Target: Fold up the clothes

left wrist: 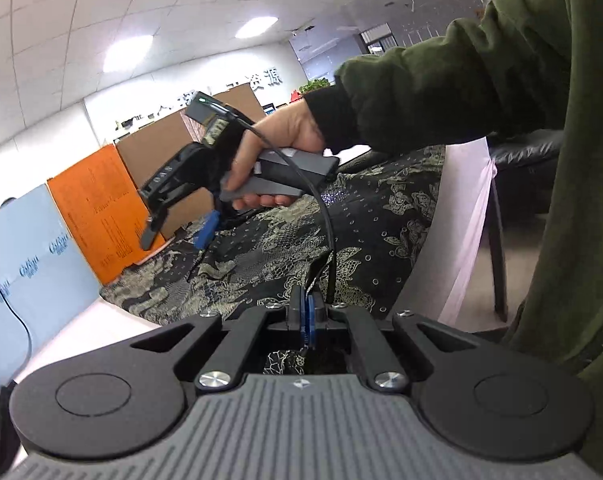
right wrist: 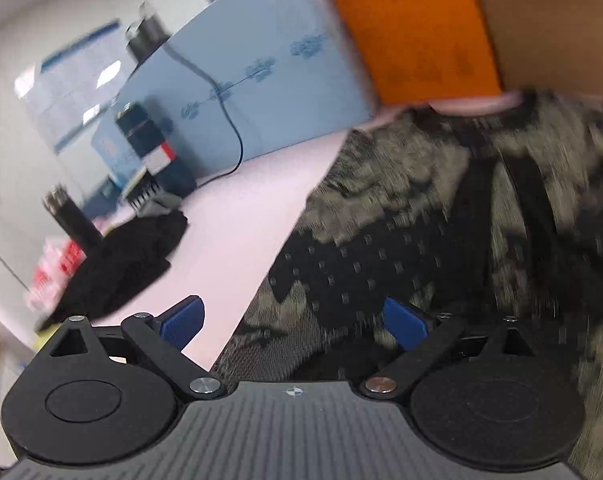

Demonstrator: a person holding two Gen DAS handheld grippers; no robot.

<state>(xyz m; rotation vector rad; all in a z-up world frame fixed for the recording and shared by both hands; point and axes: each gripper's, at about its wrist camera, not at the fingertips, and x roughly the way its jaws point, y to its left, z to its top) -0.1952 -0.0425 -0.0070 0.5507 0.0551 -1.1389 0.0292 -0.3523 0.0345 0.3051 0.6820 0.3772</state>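
A black garment with a beige floral pattern lies spread on the pale table. My left gripper is shut on the garment's near edge, a fold of cloth pinched between its blue pads. My right gripper shows in the left wrist view, held in a hand above the far part of the garment, with its jaws apart. In the right wrist view the right gripper is open, its blue fingers wide apart over the garment, which is blurred by motion.
Orange, light blue and brown cardboard boxes stand along the table's far side. A dark folded garment and black cylinders sit at the left in the right wrist view. A cable runs down the blue box. My green sleeve is at right.
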